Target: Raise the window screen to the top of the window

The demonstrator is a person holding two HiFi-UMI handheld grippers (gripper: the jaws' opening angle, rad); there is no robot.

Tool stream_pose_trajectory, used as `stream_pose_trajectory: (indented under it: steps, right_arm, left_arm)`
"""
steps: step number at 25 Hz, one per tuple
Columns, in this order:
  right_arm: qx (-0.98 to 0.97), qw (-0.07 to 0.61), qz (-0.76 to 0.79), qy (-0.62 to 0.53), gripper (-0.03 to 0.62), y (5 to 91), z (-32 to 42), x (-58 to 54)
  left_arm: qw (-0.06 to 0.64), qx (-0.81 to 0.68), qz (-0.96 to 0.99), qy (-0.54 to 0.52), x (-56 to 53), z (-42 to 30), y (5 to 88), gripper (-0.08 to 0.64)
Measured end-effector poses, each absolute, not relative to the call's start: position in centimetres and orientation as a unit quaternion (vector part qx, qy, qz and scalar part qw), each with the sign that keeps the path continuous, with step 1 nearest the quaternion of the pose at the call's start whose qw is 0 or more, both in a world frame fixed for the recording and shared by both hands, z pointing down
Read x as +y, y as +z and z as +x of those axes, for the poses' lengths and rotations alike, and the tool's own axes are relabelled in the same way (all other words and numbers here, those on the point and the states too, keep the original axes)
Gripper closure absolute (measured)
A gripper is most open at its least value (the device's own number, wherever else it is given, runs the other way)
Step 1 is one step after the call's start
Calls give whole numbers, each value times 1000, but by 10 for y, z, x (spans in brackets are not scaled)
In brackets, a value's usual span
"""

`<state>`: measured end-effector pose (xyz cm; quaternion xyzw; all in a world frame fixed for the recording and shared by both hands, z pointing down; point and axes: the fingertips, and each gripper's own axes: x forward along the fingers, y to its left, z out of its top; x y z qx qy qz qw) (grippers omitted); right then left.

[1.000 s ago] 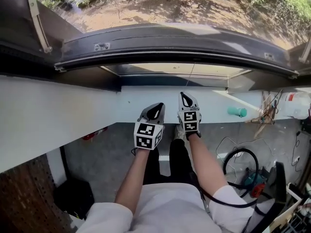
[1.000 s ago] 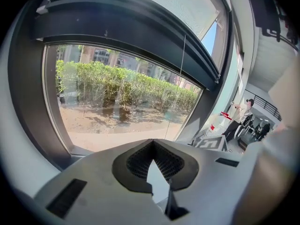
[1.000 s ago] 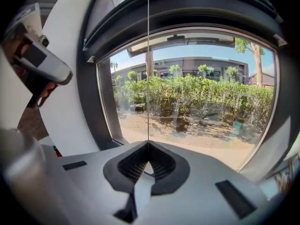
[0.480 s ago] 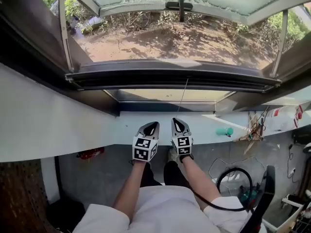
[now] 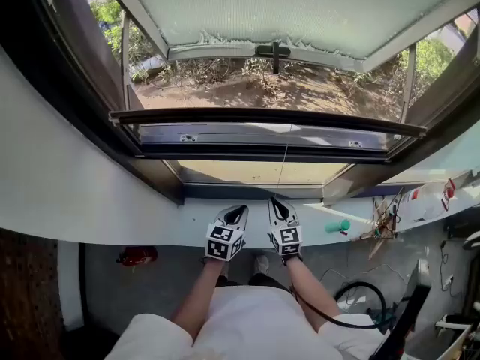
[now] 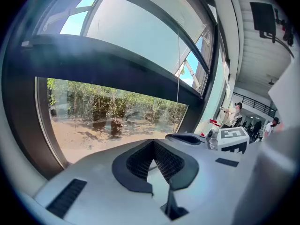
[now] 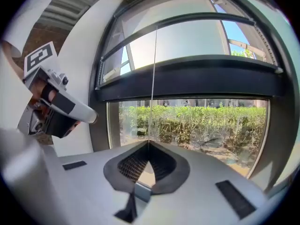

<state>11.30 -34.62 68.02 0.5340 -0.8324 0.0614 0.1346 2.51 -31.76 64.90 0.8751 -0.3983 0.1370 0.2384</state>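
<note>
Right tool (image 7: 148, 143) pinches cord (image 7: 153, 78): only its view shows.

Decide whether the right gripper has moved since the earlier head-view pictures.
Yes. The right gripper, shut on the cord, has risen: its tip, earlier just below the top edge of the white wall, now reaches that edge.

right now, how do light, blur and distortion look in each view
Head view: hard sun on the ground outside, room under the sill dim, frame bowed by the lens. Left gripper view: fisheye, dark corners, dark bar hazy, right edge blown white. Right gripper view: fisheye too, hedge and cord sharp, left edge blurred.
</note>
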Motion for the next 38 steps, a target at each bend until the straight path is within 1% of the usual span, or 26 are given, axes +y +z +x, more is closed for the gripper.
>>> stream_pose_trajectory:
  steps: [7, 14, 18, 19, 23, 35, 38]
  right_arm:
    - [-833, 109, 541, 37, 603, 652, 118, -353]
    - [-842, 61, 533, 59, 603, 634, 103, -343]
    - [-835, 1, 539, 112, 603, 626, 101, -344]
    - [-836, -4, 537, 112, 602, 623, 100, -345]
    - [-843, 2, 533, 75, 603, 607, 96, -349]
    - [-837, -40, 545, 20, 603, 550, 104, -354]
    - [-836, -60, 545, 15, 603, 535, 104, -352]
  left_arm:
    - [224, -399, 882, 113, -330, 23, 626, 558]
    - [202, -406, 884, 110, -337, 21, 612, 558]
    - [201, -410, 883, 109, -338, 18, 608, 558]
    - [201, -410, 883, 108, -338, 18, 606, 558]
    - [196, -406, 886, 104, -338, 17, 601, 558]
    - [189, -391, 895, 96, -338, 25, 593, 558]
    - [184, -388, 899, 88, -338, 27, 582, 558]
